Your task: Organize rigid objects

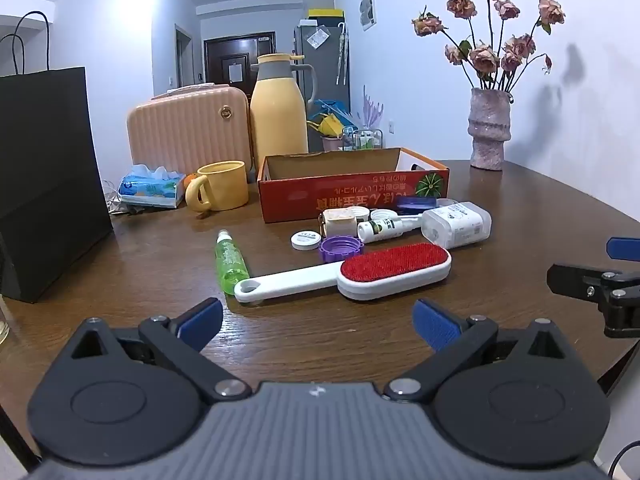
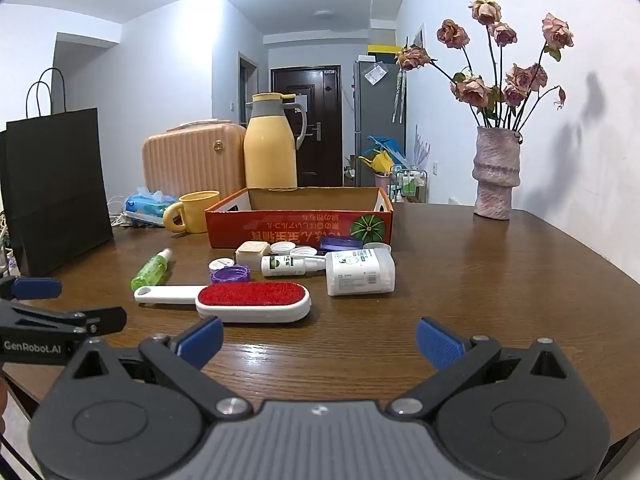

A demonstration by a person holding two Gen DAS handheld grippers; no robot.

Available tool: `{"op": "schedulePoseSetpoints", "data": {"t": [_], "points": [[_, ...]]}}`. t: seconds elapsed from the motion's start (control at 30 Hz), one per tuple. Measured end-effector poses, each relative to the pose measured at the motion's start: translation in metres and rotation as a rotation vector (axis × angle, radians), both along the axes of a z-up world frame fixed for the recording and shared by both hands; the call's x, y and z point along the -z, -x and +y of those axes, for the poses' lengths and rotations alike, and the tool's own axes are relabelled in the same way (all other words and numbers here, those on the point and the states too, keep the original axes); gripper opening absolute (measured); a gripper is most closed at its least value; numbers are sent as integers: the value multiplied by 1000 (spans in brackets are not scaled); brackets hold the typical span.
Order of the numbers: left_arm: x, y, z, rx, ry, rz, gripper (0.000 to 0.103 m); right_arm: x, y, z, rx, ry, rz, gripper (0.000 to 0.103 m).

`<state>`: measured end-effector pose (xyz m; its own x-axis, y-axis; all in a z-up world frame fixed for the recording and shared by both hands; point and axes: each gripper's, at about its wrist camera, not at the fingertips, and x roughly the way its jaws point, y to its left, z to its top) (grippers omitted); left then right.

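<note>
— Where is the lint brush [image 1: 352, 274] placed?
— On the table [image 1: 540, 216], nearest of the clutter; the cardboard box [image 1: 352, 192] is set behind it, the spray bottle [image 1: 230, 260] to its left.

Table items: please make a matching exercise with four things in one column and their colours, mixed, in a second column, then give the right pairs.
Things:
1. brush pad
2. spray bottle
3. mug
4. loose cap

Colours:
A. purple
B. yellow
C. red
D. green

Pairs: 1-C, 2-D, 3-B, 4-A
</note>
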<state>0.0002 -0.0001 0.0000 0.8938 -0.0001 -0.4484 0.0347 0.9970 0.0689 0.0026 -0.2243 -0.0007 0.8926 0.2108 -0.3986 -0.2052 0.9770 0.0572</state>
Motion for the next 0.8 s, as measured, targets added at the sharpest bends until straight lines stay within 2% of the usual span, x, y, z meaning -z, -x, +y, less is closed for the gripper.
{"op": "schedulePoseSetpoints", "data": {"t": [0.07, 0.8], "points": [[0, 1, 1, 1, 16, -24, 103, 0, 0, 0, 0, 1, 0, 103], [-3, 3, 2, -1, 17, -17, 103, 1, 0, 0, 6, 9, 4, 103]]}}
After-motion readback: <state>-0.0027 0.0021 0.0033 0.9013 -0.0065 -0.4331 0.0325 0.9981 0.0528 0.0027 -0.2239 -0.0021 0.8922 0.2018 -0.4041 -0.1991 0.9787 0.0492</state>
